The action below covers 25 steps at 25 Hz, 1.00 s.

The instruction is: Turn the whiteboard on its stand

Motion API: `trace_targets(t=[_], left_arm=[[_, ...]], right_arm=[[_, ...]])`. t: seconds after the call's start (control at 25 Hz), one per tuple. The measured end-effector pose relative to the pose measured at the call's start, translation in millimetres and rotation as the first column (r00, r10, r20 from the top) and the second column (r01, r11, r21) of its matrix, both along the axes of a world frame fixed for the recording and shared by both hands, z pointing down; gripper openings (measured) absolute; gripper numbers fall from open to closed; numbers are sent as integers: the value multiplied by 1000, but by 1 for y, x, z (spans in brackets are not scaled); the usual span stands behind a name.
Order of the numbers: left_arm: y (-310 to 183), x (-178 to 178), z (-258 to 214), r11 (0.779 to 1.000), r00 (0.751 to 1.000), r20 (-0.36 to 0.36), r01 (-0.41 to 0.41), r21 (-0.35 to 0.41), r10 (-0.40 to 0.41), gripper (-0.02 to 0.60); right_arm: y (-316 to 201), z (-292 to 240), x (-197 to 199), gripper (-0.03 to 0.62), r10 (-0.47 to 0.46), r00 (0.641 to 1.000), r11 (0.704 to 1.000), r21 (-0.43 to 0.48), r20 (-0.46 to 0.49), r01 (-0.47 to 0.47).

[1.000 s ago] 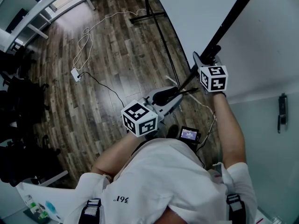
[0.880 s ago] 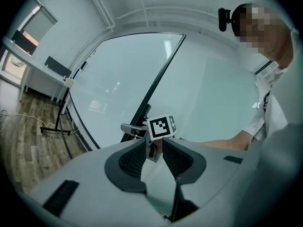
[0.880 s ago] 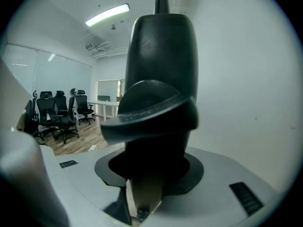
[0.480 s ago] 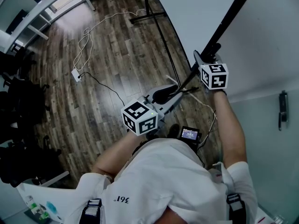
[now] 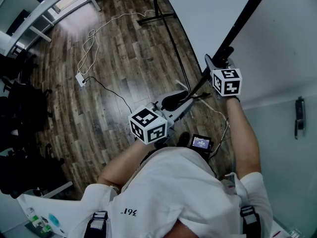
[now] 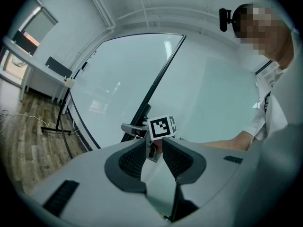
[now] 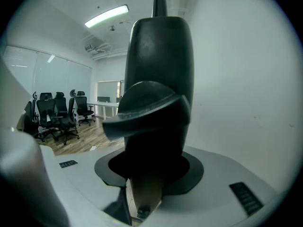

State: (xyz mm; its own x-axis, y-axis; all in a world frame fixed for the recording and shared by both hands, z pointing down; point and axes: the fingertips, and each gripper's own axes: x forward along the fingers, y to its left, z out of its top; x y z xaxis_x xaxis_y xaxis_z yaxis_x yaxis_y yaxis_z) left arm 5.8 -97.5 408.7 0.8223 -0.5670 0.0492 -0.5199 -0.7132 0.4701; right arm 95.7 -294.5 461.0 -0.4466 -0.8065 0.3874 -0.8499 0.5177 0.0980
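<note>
Floor (image 5: 114,73); whiteboard frame (image 5: 245,20) in right tool (image 5: 220,59)

Whiteboard (image 5: 213,14) at right, cable (image 5: 91,41) on floor (image 5: 133,53) left, desk (image 5: 47,3) beyond.

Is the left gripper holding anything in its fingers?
No, the left gripper has its fingers standing apart, and the gap between them holds nothing.
</note>
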Motion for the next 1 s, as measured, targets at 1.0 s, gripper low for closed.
trace_targets(t=[1.0], left_arm=[[-8, -33, -2, 1000, 1000, -1, 12, 1, -12, 115]], right_arm=[[26, -7, 14, 202, 60, 998, 998, 1, 8, -60]])
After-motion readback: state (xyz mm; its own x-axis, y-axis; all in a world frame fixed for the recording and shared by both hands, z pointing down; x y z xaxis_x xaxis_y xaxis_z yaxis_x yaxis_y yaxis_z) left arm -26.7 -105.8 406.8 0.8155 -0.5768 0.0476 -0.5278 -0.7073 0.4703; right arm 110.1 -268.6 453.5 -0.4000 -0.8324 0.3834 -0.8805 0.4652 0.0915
